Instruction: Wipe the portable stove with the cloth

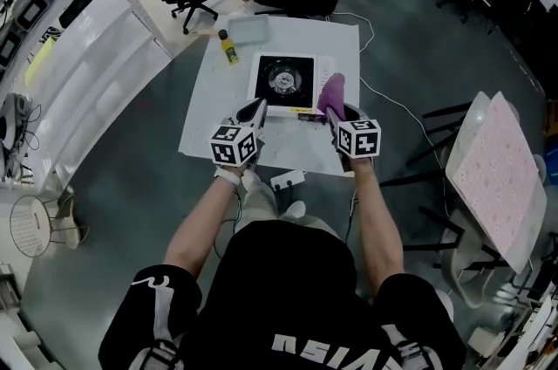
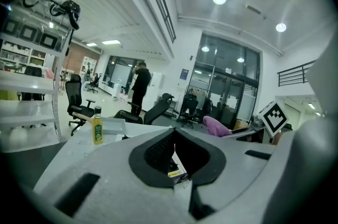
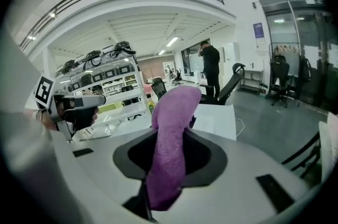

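Here, fuzzy purple cloth [image 3: 169,149], flat square stove [image 1: 283,82]

Fuzzy purple cloth [image 3: 168,154], glossy metal stove top [image 1: 283,80], smooth white table cover [image 1: 214,111], shiny plastic bottle [image 2: 97,130]

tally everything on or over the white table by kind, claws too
purple terry cloth: 1
white square portable stove with a black round burner: 1
yellow plastic bottle with a black cap: 1
pale grey shallow tray: 1
grey two-jaw claws: 2 (left claw, right claw)
total: 6
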Demonstrator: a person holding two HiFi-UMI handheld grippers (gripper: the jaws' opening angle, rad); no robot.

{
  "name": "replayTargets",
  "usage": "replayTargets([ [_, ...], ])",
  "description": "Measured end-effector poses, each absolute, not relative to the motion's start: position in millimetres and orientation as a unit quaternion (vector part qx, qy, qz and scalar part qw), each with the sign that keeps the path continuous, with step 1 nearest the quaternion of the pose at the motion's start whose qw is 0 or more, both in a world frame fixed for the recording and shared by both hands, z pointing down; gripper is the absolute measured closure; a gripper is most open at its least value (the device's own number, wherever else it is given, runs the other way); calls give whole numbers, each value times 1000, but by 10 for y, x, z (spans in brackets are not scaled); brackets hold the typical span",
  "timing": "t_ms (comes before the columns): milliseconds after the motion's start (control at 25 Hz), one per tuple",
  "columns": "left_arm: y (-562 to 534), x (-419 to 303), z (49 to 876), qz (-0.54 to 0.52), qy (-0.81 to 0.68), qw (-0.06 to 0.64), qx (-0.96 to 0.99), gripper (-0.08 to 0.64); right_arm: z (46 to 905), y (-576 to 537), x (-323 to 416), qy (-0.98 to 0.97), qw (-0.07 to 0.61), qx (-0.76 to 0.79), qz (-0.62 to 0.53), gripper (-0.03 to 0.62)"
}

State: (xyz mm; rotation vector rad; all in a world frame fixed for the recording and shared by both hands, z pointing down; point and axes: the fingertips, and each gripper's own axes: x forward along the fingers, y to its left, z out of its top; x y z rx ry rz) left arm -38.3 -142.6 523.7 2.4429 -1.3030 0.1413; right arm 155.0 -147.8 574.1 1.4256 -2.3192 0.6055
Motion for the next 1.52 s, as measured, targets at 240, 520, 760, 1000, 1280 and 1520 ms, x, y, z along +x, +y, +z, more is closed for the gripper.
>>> replayTargets([
  [240, -1443, -481, 5069, 37, -474, 170, 863, 551, 5417, -1428, 1689, -824, 156, 513, 183, 477],
  [520, -1486, -452, 5030, 34, -475, 167, 863, 551, 5354, -1404, 1781, -822, 147, 520, 178, 477],
  [760, -1521, -438, 5056, 38, -472, 169, 864, 551, 5340, -1409, 1793, -821, 142, 524, 179, 477],
  [1000, -1554, -436, 5069, 40, -470, 169, 865, 551, 5347, -1411, 1784, -820, 140, 524, 180, 477],
  [1280, -1596, -448, 5095, 44, -467, 171, 867, 551, 5405, -1419, 1766, -818, 144, 526, 185, 478],
  [1520, -1553, -346, 5352, 62, -455, 187, 869, 551, 5869, -1316, 1836, -804, 173, 530, 208, 477],
])
